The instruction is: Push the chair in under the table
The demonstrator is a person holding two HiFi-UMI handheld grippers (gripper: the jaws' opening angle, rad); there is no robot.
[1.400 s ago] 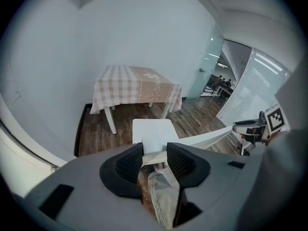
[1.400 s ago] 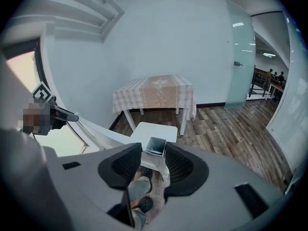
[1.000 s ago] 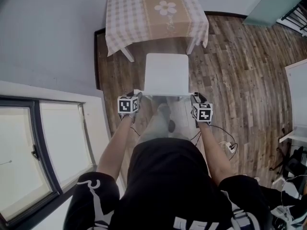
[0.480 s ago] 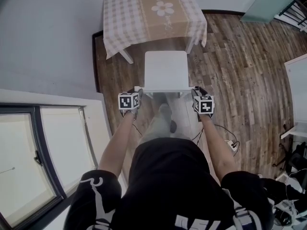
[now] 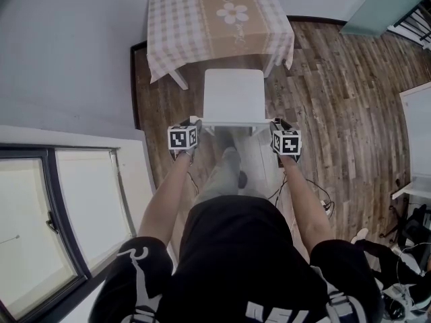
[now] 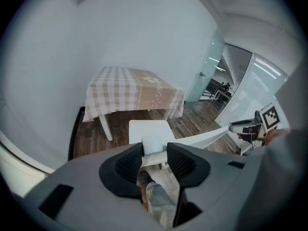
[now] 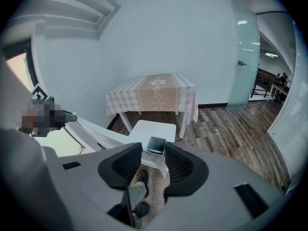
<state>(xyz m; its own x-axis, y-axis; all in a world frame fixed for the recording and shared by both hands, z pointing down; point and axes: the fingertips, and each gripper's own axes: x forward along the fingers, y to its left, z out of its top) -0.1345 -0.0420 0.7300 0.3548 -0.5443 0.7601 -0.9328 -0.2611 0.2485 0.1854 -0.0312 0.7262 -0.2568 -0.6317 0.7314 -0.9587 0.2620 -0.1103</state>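
Note:
A white chair (image 5: 234, 96) stands on the wood floor, its seat's front edge at the hanging cloth of the table (image 5: 219, 19), which is covered in a checked cloth with a flower runner. My left gripper (image 5: 194, 123) is shut on the left end of the chair's backrest, and my right gripper (image 5: 275, 124) is shut on the right end. In the left gripper view the white post fills the gap of the left gripper (image 6: 155, 153), with the seat (image 6: 147, 129) and table (image 6: 130, 88) beyond. The right gripper (image 7: 155, 160) clasps a hollow square post end (image 7: 155, 147).
A grey wall (image 5: 67, 46) runs close along the table's and chair's left side, with a window (image 5: 60, 207) lower left. My leg and shoe (image 5: 232, 160) are just behind the chair. Cables (image 5: 316, 194) lie on the floor at right; white furniture (image 5: 417, 133) stands at the right edge.
Both grippers and the chair have slid forward toward the table; the seat's front edge now reaches the tablecloth's hem. The grips have not changed.

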